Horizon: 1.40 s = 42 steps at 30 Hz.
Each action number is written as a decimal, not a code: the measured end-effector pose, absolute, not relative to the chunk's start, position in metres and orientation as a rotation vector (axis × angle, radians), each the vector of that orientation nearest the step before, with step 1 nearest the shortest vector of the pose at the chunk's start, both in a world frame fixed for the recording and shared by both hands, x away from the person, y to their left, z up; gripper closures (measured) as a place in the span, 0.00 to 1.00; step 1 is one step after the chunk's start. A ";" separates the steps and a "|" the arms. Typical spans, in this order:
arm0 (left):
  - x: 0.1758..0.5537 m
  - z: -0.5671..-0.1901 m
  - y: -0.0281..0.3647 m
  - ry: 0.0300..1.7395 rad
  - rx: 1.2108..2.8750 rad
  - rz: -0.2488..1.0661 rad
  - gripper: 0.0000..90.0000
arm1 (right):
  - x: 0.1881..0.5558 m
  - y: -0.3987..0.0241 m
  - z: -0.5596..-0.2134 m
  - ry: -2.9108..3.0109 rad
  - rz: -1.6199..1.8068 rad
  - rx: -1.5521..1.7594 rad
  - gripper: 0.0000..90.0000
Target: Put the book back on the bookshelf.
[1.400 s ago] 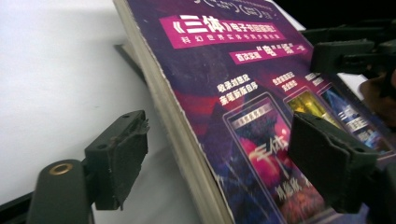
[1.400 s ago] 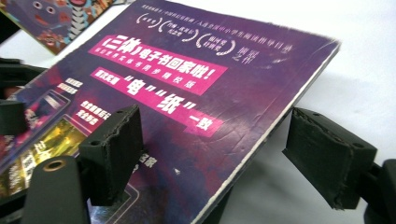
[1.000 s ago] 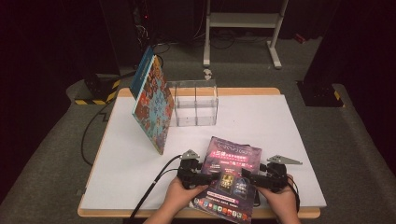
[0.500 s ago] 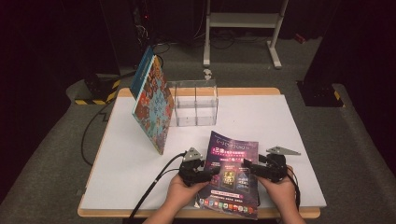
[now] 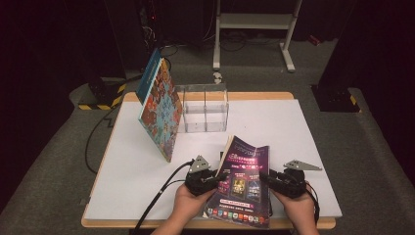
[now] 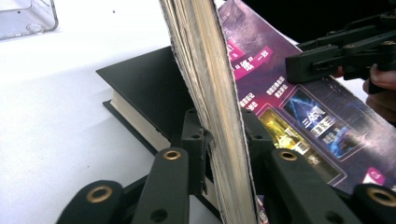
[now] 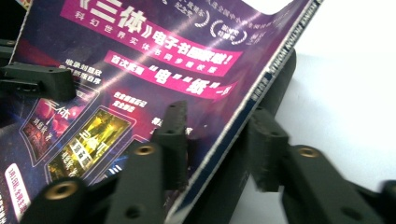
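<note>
A purple paperback with pink and white print stands tilted above the near edge of the white table, its page edge raised at the left. My left gripper has just been closing and is shut on the page edge, one jaw on each side. My right gripper has just been closing too and is shut on the spine side of the purple cover. A black book lies flat on the table beneath the paperback.
A clear acrylic holder stands at the back middle of the table. A colourful patterned book leans against its left side with a teal one behind. A white metal stand is on the floor beyond the table.
The purple paperback has come up from lying flat to a tilt, its left edge higher. Both grippers have closed in on its two sides.
</note>
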State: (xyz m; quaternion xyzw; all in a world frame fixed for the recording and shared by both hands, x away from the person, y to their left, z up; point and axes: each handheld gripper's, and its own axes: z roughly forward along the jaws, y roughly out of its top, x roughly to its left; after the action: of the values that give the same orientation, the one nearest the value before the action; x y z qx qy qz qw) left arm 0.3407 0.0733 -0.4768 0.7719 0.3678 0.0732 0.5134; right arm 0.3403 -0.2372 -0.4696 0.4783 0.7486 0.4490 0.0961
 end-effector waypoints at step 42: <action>0.375 -0.445 0.182 0.976 1.560 0.636 0.91 | 0.389 -0.081 -0.406 2.004 1.463 1.063 0.90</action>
State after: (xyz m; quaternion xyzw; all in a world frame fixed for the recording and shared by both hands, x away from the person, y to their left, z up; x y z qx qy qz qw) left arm 0.3746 0.1822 -0.4453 0.6625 0.4146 0.2701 0.5623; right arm 0.3887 -0.0813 -0.4061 0.3842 0.7244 0.5286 0.2194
